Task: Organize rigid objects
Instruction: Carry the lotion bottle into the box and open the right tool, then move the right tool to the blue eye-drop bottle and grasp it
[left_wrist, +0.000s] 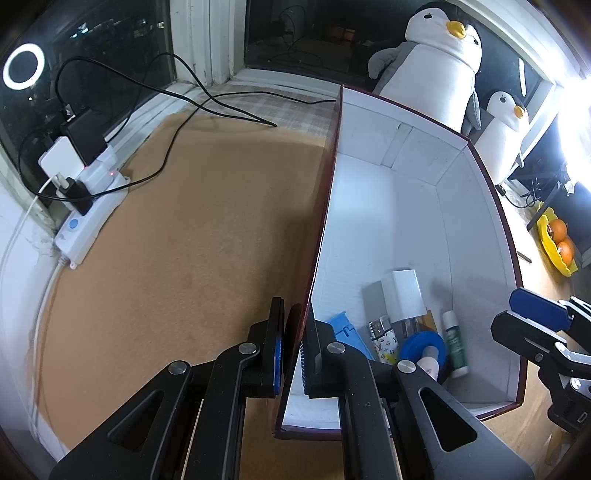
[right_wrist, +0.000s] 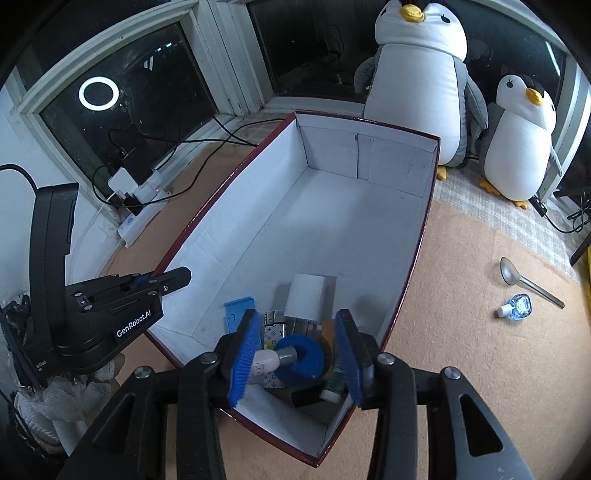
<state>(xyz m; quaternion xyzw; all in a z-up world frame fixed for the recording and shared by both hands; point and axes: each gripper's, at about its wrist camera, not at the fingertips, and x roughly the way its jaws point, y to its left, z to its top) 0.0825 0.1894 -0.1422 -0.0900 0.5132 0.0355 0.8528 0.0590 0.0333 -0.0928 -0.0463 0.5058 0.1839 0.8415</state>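
- Tan felt-like mat (left_wrist: 177, 236) fills the left half of the left wrist view; dark window panes (left_wrist: 110, 40) run across the top, and one white power strip (left_wrist: 92, 218) with plugs sits at the left edge.
- One white-lined box (left_wrist: 373, 206) with a dark red rim takes up the right half; its far end is bare, and the small items crowd its near corner.
- The left gripper (left_wrist: 293, 350), at lower centre, is clamped onto the box's left wall, one finger outside and one inside.
- Two plush penguins (left_wrist: 439, 55) stand at upper right.
- In the right wrist view, the right gripper (right_wrist: 295, 358) hangs partly open over the box's near corner, its pads gripping nothing, above a blue ring (right_wrist: 299, 360), a white adapter (right_wrist: 306, 298) and a green tube (right_wrist: 334, 384).
- On the mat at right, outside the box, lie one spoon (right_wrist: 524, 282) and one small clear bottle (right_wrist: 516, 307), with open mat around them.
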